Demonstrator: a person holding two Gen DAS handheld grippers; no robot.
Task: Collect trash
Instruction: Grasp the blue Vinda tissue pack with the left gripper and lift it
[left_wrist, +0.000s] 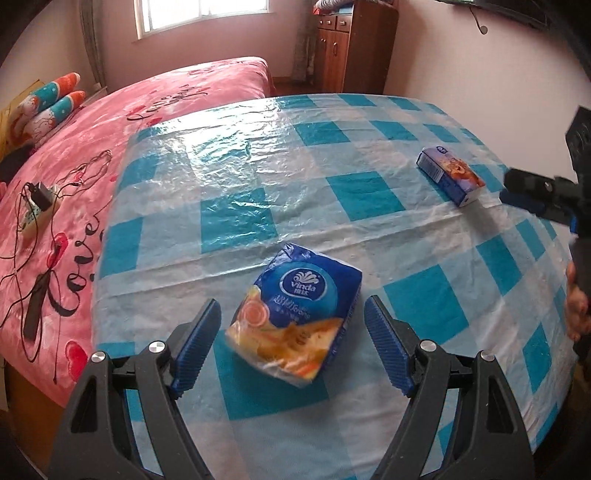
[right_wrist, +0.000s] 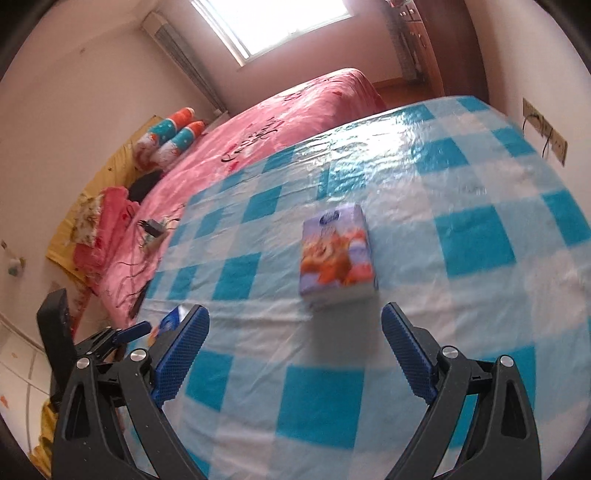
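Note:
A crumpled blue Vinda tissue pack (left_wrist: 295, 314) lies on the blue-and-white checked tablecloth (left_wrist: 332, 166), just ahead of and between the fingers of my open left gripper (left_wrist: 291, 325). A small blue box with an orange picture (left_wrist: 451, 175) lies at the table's far right; in the right wrist view the box (right_wrist: 338, 254) sits just ahead of my open right gripper (right_wrist: 295, 332). The right gripper also shows at the right edge of the left wrist view (left_wrist: 532, 192), close to the box. Part of the tissue pack (right_wrist: 171, 321) peeks from behind the right gripper's left finger.
A bed with a pink cover (left_wrist: 110, 147) stands along the table's left side, with cables and a charger (left_wrist: 38, 195) and pillows (left_wrist: 51, 103) on it. A wooden cabinet (left_wrist: 347, 48) stands at the back. A wall socket (right_wrist: 546, 136) is right of the table.

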